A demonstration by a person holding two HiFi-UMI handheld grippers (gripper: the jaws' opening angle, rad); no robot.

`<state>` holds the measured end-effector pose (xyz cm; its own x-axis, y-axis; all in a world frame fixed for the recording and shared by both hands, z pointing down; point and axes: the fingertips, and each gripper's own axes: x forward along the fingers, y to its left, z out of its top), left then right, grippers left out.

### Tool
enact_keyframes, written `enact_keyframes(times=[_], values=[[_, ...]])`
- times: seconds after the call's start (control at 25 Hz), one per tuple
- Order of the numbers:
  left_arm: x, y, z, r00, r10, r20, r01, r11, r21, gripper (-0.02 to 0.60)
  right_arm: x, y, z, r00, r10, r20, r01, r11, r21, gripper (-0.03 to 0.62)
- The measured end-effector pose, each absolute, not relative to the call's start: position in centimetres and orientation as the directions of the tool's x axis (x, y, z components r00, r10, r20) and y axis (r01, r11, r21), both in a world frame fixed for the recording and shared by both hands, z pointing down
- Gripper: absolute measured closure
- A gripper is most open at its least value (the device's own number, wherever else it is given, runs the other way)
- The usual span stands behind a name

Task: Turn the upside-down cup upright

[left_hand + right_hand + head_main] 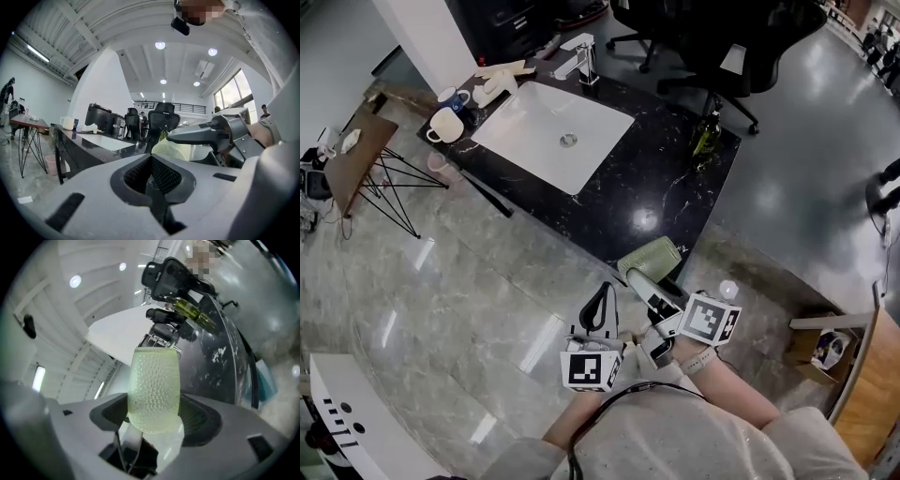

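Note:
A pale green dimpled cup (652,258) hangs in the air just off the near corner of the black counter (656,187), lying roughly level. My right gripper (645,277) is shut on it. In the right gripper view the cup (154,385) fills the gap of the gripper (157,420), a pad against each side and its rounded end nearest the camera. My left gripper (604,289) is just left of it, shut with nothing in it. In the left gripper view its pads (161,177) meet, and the cup (180,151) and right gripper (206,133) show close ahead.
A white sink (548,127) with a faucet (578,56) sits in the counter. Two mugs (445,124) stand at its far left corner and a green bottle (706,131) near its right edge. Black office chairs (741,47) stand behind, a wooden table (356,150) at left.

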<state>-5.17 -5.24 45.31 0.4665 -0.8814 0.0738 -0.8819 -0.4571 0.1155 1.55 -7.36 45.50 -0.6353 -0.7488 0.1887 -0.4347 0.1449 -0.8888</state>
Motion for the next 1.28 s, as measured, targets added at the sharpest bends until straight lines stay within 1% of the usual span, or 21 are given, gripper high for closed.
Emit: enact_keyframes(times=[0.2, 0.4, 0.52, 0.6, 0.68, 0.8, 0.96, 1.08, 1.16, 1.28], values=[[-6.3, -5.2, 44.8, 0.443, -0.894, 0.063, -0.893, -0.435, 0.112, 0.577, 0.4, -7.1, 46.5, -0.637, -0.763, 0.109, -0.148, -0.018, -0.989, 0.26], [-7.2, -5.0, 44.8, 0.429, -0.901, 0.067, -0.9, -0.42, 0.118, 0.577, -1.1, -7.2, 47.0, -0.62, -0.784, 0.008, 0.131, -0.114, -0.985, 0.26], [-7.5, -4.9, 44.7, 0.43, -0.9, 0.068, -0.9, -0.421, 0.115, 0.577, -1.6, -7.4, 46.8, -0.594, -0.801, -0.08, 0.297, -0.126, -0.946, 0.26], [-7.7, -4.8, 44.7, 0.434, -0.898, 0.071, -0.898, -0.426, 0.108, 0.577, -1.6, -7.8, 46.5, -0.552, -0.819, -0.153, 0.426, -0.12, -0.897, 0.26], [-7.9, -4.8, 44.6, 0.439, -0.895, 0.075, -0.897, -0.431, 0.102, 0.577, -1.3, -8.3, 46.3, -0.491, -0.842, -0.224, 0.543, -0.094, -0.834, 0.26], [-8.1, -4.8, 44.5, 0.448, -0.891, 0.08, -0.893, -0.442, 0.084, 0.577, -0.4, -9.0, 45.7, -0.362, -0.875, -0.321, 0.707, -0.034, -0.706, 0.26], [-7.7, -4.9, 44.1, 0.464, -0.881, 0.089, -0.885, -0.458, 0.08, 0.577, 0.6, -9.0, 45.6, -0.238, -0.883, -0.404, 0.814, 0.046, -0.58, 0.26], [-7.3, -4.8, 43.8, 0.479, -0.872, 0.096, -0.877, -0.474, 0.074, 0.577, 0.7, -9.3, 45.7, -0.16, -0.904, -0.396, 0.88, 0.051, -0.472, 0.26], [-7.2, -4.8, 44.0, 0.488, -0.867, 0.104, -0.873, -0.485, 0.053, 0.577, 0.9, -9.6, 45.6, -0.125, -0.908, -0.4, 0.904, 0.061, -0.422, 0.26], [-6.7, -4.9, 43.6, 0.489, -0.865, 0.114, -0.872, -0.483, 0.073, 0.577, 2.0, -9.9, 45.6, -0.059, -0.908, -0.415, 0.934, 0.096, -0.343, 0.26]])
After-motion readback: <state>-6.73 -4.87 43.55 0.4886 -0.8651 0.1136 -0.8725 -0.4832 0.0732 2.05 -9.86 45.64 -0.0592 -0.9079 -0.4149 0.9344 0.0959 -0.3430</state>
